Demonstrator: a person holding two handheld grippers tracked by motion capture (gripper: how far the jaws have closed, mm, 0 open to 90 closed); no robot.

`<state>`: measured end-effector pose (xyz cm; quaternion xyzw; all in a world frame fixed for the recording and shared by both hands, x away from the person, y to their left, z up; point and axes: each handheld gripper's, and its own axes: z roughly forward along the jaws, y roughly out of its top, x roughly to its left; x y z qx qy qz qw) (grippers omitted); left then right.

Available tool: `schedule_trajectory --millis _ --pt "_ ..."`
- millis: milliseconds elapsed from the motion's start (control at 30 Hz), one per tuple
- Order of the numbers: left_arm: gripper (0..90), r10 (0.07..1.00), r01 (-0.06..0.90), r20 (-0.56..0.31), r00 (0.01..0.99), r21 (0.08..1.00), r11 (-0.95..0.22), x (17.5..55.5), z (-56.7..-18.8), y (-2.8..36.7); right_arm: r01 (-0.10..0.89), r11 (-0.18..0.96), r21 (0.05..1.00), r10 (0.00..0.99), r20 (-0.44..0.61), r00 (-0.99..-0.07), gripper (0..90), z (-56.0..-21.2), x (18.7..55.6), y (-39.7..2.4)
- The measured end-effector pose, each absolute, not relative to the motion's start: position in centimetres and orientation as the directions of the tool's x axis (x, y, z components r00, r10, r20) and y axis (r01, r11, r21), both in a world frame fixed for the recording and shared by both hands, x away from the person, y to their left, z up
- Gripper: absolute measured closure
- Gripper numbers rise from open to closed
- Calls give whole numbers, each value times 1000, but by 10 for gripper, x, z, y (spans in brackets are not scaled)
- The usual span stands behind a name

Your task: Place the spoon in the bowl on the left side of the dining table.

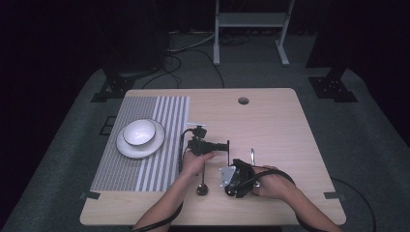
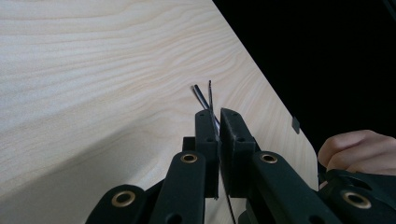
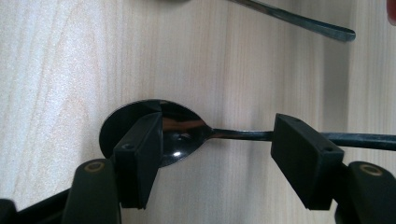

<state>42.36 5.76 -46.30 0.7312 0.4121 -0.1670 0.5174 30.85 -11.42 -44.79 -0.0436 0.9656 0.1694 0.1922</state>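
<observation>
My left gripper (image 1: 227, 149) sits mid-table and points right. Its jaws (image 2: 219, 115) are shut on a thin metal utensil (image 2: 200, 96) seen edge-on; I cannot tell what kind it is. My right gripper (image 1: 237, 182) hovers near the front edge, jaws pointing down. In the right gripper view it (image 3: 217, 140) stands open astride a dark shiny spoon (image 3: 182, 128), bowl by one pad and handle running past the other. That spoon's handle end (image 1: 252, 155) pokes out beyond the gripper. A second spoon (image 1: 202, 187) lies by the left hand, its handle (image 3: 299, 21) just beyond the jaws.
A striped placemat (image 1: 159, 159) covers the table's left part, with a white plate (image 1: 124, 150) on it and a white bowl (image 1: 139, 132) on the plate. A cable hole (image 1: 243, 100) lies at the far edge. The right table edge (image 2: 280, 112) is close.
</observation>
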Motion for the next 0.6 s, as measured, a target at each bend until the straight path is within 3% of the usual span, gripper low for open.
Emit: schedule_trajectory --millis 300,600 --pt "883 398 780 -693 601 617 -103 421 -461 60 -139 937 319 -5 -388 -922 313 -447 308 -119" --pt "900 359 749 -675 645 651 -122 413 -444 52 -36 907 420 117 -334 -935 294 -439 314 -145"
